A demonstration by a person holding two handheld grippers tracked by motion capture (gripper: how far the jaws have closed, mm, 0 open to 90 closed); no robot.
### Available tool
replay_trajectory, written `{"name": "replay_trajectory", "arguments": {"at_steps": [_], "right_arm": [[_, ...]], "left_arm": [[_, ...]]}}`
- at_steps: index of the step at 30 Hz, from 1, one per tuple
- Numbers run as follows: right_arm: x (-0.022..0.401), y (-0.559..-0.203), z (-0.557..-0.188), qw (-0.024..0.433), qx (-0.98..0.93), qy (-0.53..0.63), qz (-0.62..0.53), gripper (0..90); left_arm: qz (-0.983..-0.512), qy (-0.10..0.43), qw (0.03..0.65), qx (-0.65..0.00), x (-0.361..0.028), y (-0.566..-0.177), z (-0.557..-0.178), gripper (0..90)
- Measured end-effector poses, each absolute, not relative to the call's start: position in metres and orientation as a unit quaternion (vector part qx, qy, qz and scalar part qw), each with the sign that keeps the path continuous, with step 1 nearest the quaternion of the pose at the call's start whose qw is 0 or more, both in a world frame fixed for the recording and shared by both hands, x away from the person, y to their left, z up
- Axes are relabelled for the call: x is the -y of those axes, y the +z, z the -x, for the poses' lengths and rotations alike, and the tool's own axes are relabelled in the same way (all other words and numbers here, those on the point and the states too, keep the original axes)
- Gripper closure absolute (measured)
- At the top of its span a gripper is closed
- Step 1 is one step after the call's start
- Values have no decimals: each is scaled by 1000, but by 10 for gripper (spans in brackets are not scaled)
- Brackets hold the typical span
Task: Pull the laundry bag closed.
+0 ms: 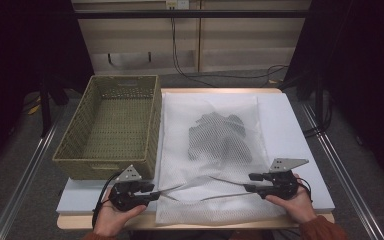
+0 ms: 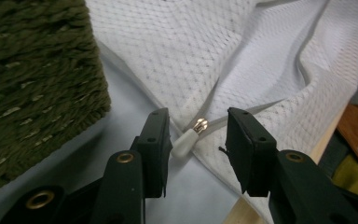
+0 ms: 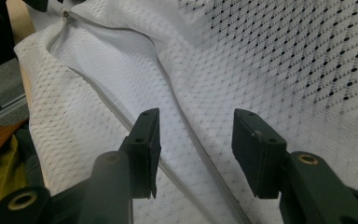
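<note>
Dark room behind, cables trailing down a pale back wall; in front, a desk (image 1: 300, 150) topped with a white sheet. At far left, an olive woven basket (image 1: 111, 125), just beside the left edge of a white mesh laundry bag (image 1: 215, 165) spread flat across the middle. Inside the bag, toward its far half, a dark bundled garment (image 1: 220, 136). Along the bag's near end, a zip opening gaping between the two hands. At lower left, the left claw (image 2: 198, 133) held level over the bag's near left corner, jaws apart, with the white zipper pull (image 2: 188, 138) lying between them, seemingly against the left jaw but not pinched. At lower right, the right claw (image 3: 196, 135) over the bag's near right part, jaws apart, straddling a zip seam without pressing on the mesh.
</note>
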State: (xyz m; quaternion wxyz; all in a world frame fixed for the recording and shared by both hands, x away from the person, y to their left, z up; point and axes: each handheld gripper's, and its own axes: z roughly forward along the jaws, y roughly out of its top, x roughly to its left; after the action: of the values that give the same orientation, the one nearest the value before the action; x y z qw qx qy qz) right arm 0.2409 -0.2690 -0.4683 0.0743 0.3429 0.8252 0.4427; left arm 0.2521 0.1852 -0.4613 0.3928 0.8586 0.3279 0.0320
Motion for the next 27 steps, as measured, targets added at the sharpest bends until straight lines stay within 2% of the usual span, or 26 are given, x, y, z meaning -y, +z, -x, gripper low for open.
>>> {"name": "replay_trajectory", "arguments": {"at_steps": [5, 9, 10, 16, 23, 27], "right_arm": [[268, -469, -240, 75, -827, 441, -341, 520], [269, -469, -240, 77, -826, 441, -342, 519], [270, -469, -240, 77, -826, 441, -343, 519], [270, -469, -239, 80, -827, 440, -341, 519], [270, -469, -240, 81, -828, 438, -341, 514], [270, -468, -239, 79, -827, 440, -340, 524]], "left_arm": [[-870, 23, 367, -328, -182, -469, -257, 621], [-868, 9, 388, -311, -183, -464, -252, 795], [-865, 5, 395, -311, -183, -462, -251, 808], [-863, 1, 402, -307, -176, -460, -249, 800], [-876, -9, 384, -291, -160, -466, -250, 706], [-871, 5, 394, -293, -168, -459, -244, 712]]}}
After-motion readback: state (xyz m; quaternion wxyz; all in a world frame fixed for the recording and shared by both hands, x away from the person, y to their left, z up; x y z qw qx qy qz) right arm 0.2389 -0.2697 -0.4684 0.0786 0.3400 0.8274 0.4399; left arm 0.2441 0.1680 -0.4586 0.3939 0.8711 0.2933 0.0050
